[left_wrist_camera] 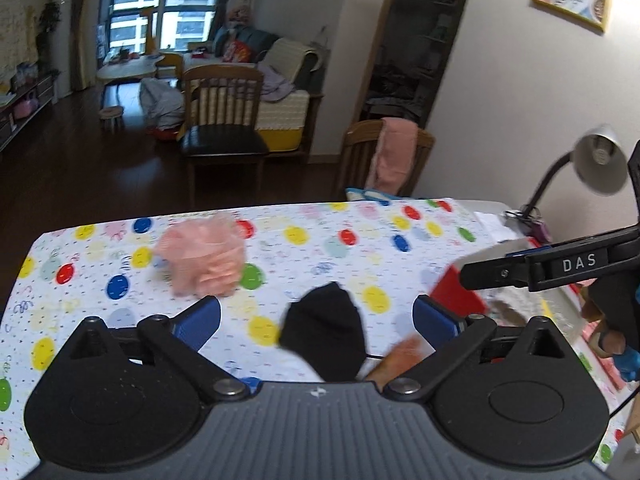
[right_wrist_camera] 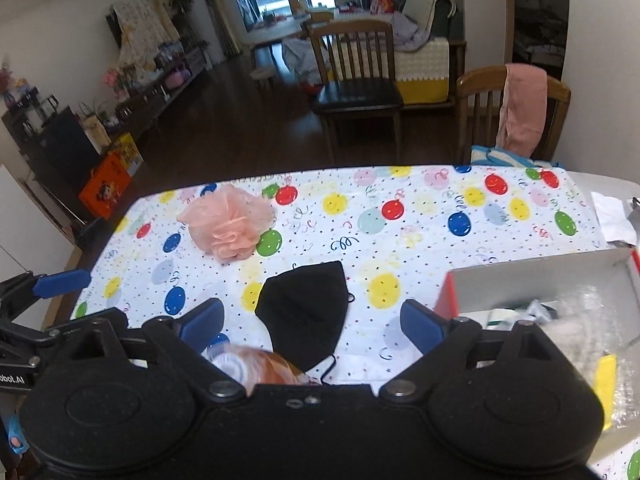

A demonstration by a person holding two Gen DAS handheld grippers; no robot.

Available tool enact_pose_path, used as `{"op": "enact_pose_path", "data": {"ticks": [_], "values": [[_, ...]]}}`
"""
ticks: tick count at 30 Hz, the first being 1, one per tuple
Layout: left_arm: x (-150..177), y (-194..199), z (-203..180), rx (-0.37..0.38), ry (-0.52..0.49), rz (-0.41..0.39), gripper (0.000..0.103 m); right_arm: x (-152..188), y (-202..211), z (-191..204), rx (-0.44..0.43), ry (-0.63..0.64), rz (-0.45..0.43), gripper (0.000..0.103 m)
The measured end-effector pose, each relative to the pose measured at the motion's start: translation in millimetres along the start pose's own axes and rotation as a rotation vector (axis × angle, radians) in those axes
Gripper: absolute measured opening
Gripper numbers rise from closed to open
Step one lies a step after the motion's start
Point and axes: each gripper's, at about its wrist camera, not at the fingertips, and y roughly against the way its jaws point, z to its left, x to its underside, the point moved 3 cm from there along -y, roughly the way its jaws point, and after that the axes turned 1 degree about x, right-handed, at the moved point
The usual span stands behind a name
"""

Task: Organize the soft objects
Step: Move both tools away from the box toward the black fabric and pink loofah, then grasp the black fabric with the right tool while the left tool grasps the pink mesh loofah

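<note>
A black face mask (left_wrist_camera: 324, 336) (right_wrist_camera: 304, 308) lies flat on the balloon-print tablecloth (left_wrist_camera: 320, 236) (right_wrist_camera: 420, 216), near the front. Farther back and to the left sits a pink mesh bath pouf (left_wrist_camera: 204, 256) (right_wrist_camera: 230, 224). My left gripper (left_wrist_camera: 316, 320) hovers over the mask, jaws wide and empty. My right gripper (right_wrist_camera: 312, 320) is likewise open above the mask, touching nothing. Each gripper shows at the edge of the other's view: a right finger (left_wrist_camera: 492, 270), a left fingertip (right_wrist_camera: 60, 282). A clear bottle with an orange label (right_wrist_camera: 256, 364) lies just below the mask.
A red-sided white box (left_wrist_camera: 456, 292) (right_wrist_camera: 540, 280) with packets inside stands at the right. A desk lamp (left_wrist_camera: 600, 160) rises behind it. Two wooden chairs (right_wrist_camera: 360, 64) (right_wrist_camera: 480, 112) stand beyond the far table edge, one draped with a pink towel (right_wrist_camera: 522, 108).
</note>
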Motion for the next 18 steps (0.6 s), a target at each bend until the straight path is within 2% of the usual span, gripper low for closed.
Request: {"op": "enact_pose_path", "data": {"ticks": [5, 11, 18], "values": [[-13, -28, 35, -0.039, 0.057, 0.031, 0.103, -21, -37, 8, -0.022, 0.010, 0.094, 0.095], [-34, -73, 57, -0.086, 0.075, 0.061, 0.103, -34, -87, 17, -0.045, 0.079, 0.213, 0.095], [-44, -134, 77, -0.108, 0.128, 0.153, 0.103, -37, -143, 17, -0.082, 0.149, 0.335, 0.095]]}}
